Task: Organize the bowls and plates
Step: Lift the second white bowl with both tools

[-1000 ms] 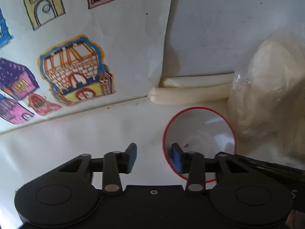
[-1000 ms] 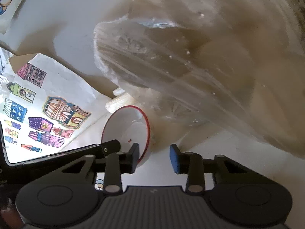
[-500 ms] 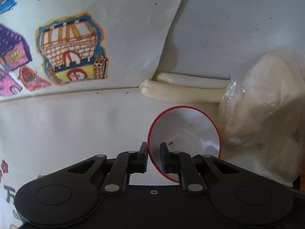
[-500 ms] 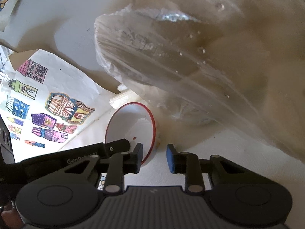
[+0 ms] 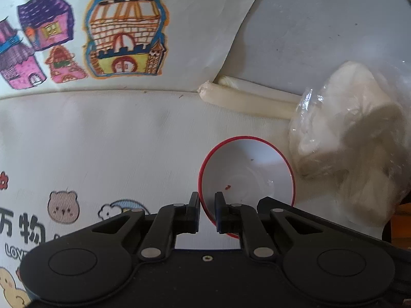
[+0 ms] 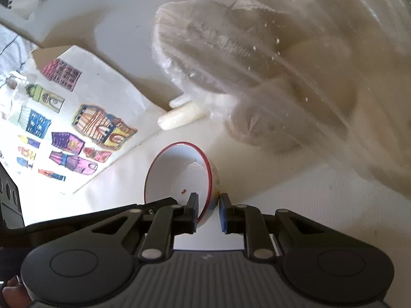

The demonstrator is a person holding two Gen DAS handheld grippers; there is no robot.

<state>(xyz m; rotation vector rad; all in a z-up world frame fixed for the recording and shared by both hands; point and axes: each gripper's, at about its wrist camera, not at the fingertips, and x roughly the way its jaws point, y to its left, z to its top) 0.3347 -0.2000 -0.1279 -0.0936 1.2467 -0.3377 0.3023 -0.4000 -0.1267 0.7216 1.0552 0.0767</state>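
We are at the grasp step. The bowl (image 5: 246,177) sits on the tabletop (image 5: 128,141) just beside the plastic bag (image 5: 354,133). The left claw (image 5: 206,211) is clamped on its near-left rim; the right claw (image 6: 208,211), jaws just closing, straddles the opposite wall. Next we judge a level lift by both claws

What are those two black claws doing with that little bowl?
A person is tidying dishes with a claw in each hand. Both claws have just been closing on the same white bowl with a red rim. The left claw pinches its near-left edge, and the right claw pinches the opposite side. The bowl sits on a white tablecloth, beside a plastic bag and in front of a drawing of houses.
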